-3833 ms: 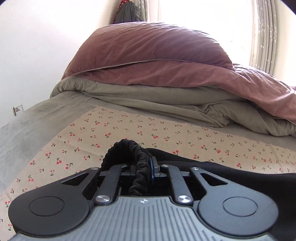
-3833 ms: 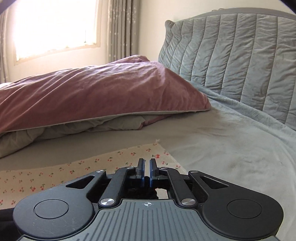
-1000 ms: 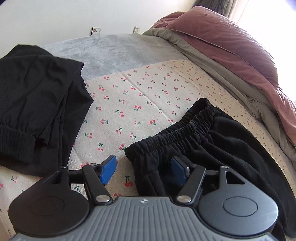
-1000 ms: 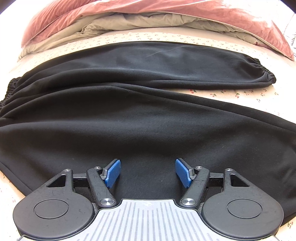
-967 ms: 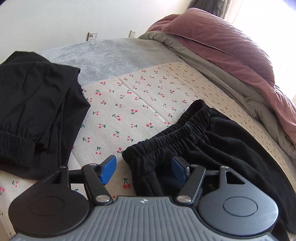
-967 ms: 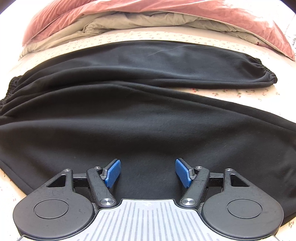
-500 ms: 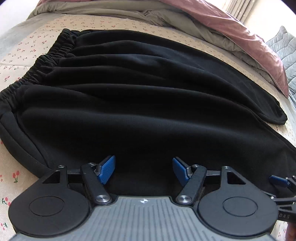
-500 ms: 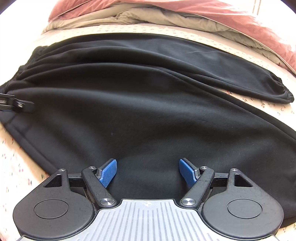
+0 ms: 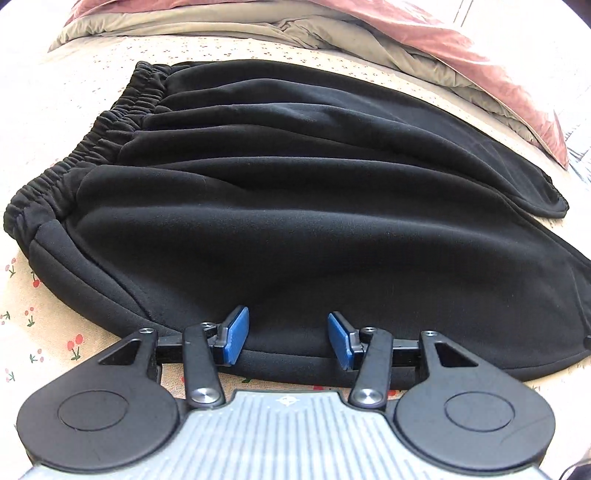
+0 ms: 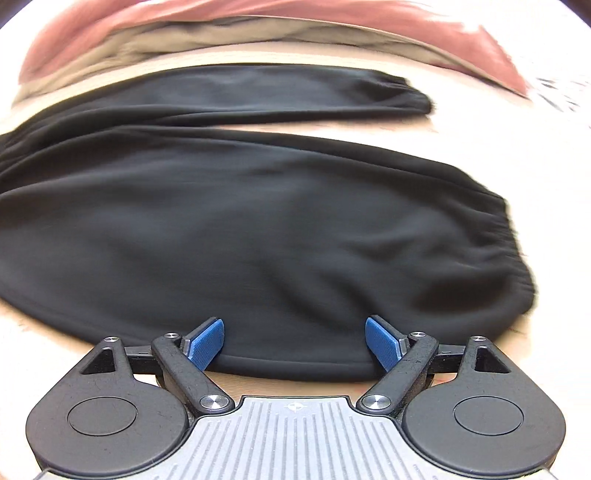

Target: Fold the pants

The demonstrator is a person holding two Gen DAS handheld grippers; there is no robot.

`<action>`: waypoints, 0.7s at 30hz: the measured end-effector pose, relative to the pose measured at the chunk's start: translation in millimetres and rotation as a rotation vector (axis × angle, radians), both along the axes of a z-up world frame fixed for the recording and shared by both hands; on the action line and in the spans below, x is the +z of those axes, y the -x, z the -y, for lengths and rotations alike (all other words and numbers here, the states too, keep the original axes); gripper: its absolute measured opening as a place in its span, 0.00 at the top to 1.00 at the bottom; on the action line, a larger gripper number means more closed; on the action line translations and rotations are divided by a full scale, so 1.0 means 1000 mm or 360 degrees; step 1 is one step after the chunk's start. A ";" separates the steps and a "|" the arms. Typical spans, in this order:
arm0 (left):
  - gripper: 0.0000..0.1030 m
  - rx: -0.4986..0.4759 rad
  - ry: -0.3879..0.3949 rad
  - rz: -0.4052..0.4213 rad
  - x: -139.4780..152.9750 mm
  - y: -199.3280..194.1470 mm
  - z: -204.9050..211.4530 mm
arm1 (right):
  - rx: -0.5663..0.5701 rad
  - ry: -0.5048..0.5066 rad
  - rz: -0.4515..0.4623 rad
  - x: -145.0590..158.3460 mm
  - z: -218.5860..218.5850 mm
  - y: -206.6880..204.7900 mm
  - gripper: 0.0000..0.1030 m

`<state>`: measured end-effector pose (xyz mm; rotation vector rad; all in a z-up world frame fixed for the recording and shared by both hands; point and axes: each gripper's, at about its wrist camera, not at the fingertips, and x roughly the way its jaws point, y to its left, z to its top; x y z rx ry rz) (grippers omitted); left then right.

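Cherry-print cloth (image 9: 40, 122) covers the bed under everything, and a pink and grey duvet (image 9: 417, 35) is bunched along the far side behind the pants. Black pants (image 9: 295, 206) lie flat on the cloth, spread lengthwise. At the left of the pants, the gathered elastic waistband (image 9: 92, 136) runs diagonally, with soft ridges in the fabric fanning away from it. Just in front of the pants' near edge, toward the waistband end, sits the left hand-held gripper (image 9: 286, 338); its blue pads (image 9: 234, 332) stand spread apart, one on each side of the folded edge, and nothing is pinched between them.

Further right along the pants, the two legs separate. The far leg (image 10: 280, 92) stretches behind the near one, with a strip of cloth showing between them, and its cuff (image 10: 410, 94) lies nearer the duvet. The near leg (image 10: 258, 229) is broader in the right wrist view and ends in a gathered cuff (image 10: 513, 258) at the right. This view is blurred. The right hand-held gripper (image 10: 293, 341) sits at the near leg's front edge, its blue pads (image 10: 384, 341) spread wide with the hem lying between them, not clamped.
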<state>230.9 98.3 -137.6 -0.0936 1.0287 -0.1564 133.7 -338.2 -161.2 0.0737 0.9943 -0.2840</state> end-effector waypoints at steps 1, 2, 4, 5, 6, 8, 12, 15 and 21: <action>0.54 -0.0025 -0.0026 0.0001 -0.001 -0.002 0.000 | -0.0062 0.0058 -0.0021 -0.001 0.012 0.004 0.15; 0.54 -0.0036 -0.0033 0.0000 0.000 -0.001 0.000 | -0.0110 0.0064 -0.0034 -0.001 0.024 0.008 0.13; 0.54 -0.0028 -0.0001 -0.0011 0.001 -0.001 -0.005 | -0.0211 -0.0015 -0.0042 0.000 0.048 0.016 0.13; 0.54 -0.0020 0.0016 -0.0018 0.001 -0.003 -0.009 | -0.0263 -0.0025 -0.0048 0.000 0.058 0.020 0.13; 0.54 -0.0007 0.0026 -0.0023 0.003 -0.002 -0.012 | -0.0307 0.0006 -0.0057 0.000 0.063 0.023 0.13; 0.52 0.0033 0.0050 -0.0009 0.008 -0.002 -0.019 | -0.0349 0.0109 -0.0073 0.000 0.068 0.026 0.13; 0.39 0.0063 0.0205 0.0133 0.025 -0.002 -0.032 | -0.0350 0.0151 0.0057 0.016 0.059 0.025 0.14; 0.31 0.0092 0.0221 0.0200 0.031 -0.011 -0.024 | -0.0237 -0.0029 0.0201 0.030 0.040 0.017 0.15; 0.23 0.0118 -0.0072 0.0065 -0.002 -0.041 0.025 | 0.0094 -0.0122 0.0166 0.023 -0.037 -0.035 0.15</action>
